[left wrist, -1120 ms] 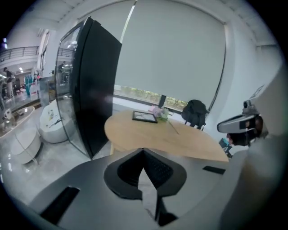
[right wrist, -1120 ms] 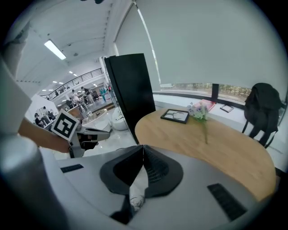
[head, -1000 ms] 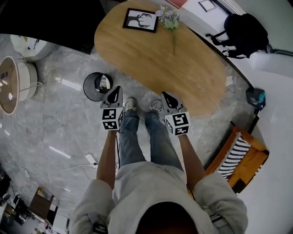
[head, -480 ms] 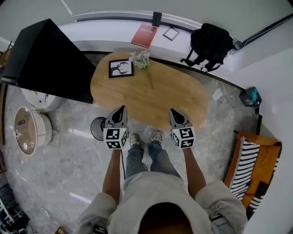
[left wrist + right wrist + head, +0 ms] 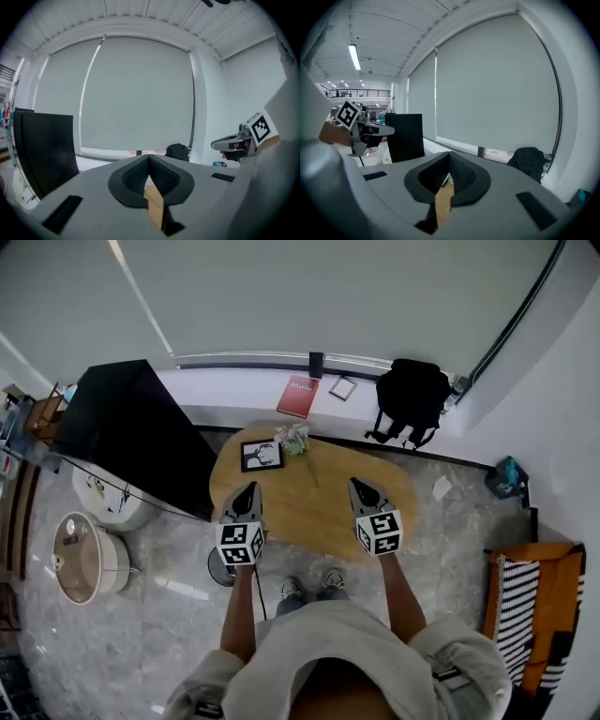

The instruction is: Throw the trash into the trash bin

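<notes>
Oval wooden table lies below the left tool and right tool (the 2 pressed together, empty).

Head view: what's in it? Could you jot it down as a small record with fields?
Table: oval, wooden, in front of the person
On it: framed picture, flowers
Trash bin: dark, round, on the floor by the table's left end, partly hidden
Left hand-held gripper: jaws together, empty
Right hand-held gripper: jaws together, empty
Floor: white scrap right of the table
</notes>
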`<state>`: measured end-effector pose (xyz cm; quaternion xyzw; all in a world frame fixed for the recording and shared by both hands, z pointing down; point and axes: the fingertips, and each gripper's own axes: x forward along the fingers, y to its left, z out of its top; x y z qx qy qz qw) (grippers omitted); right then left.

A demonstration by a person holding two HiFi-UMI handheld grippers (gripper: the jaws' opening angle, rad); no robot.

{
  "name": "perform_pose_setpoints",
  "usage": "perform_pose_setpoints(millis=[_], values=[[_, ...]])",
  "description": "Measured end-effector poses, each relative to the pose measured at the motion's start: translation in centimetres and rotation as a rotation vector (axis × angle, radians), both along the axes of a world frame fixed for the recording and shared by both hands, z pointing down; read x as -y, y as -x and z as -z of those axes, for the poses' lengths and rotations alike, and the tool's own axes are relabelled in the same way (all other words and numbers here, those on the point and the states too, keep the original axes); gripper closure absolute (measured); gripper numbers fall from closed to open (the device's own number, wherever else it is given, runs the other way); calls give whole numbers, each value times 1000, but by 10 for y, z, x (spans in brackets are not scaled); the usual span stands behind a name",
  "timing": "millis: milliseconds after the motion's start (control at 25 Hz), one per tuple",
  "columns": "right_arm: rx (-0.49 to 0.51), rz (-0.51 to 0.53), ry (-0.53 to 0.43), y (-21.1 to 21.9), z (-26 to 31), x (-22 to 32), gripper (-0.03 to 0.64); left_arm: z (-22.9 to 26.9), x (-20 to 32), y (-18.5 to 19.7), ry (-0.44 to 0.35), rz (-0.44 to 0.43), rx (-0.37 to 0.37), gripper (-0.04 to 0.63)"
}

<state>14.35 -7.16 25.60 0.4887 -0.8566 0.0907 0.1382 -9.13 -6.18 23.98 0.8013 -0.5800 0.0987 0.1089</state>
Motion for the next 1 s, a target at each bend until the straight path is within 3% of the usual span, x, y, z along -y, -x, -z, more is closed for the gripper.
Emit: perform_pose_setpoints(millis=[360,1000], values=[[18,23,-123,15,68,14,588,69,5,14,-100,1,50,577],[14,2,-93,2,62,11,588,65,-1,3,-93,9,40,577]])
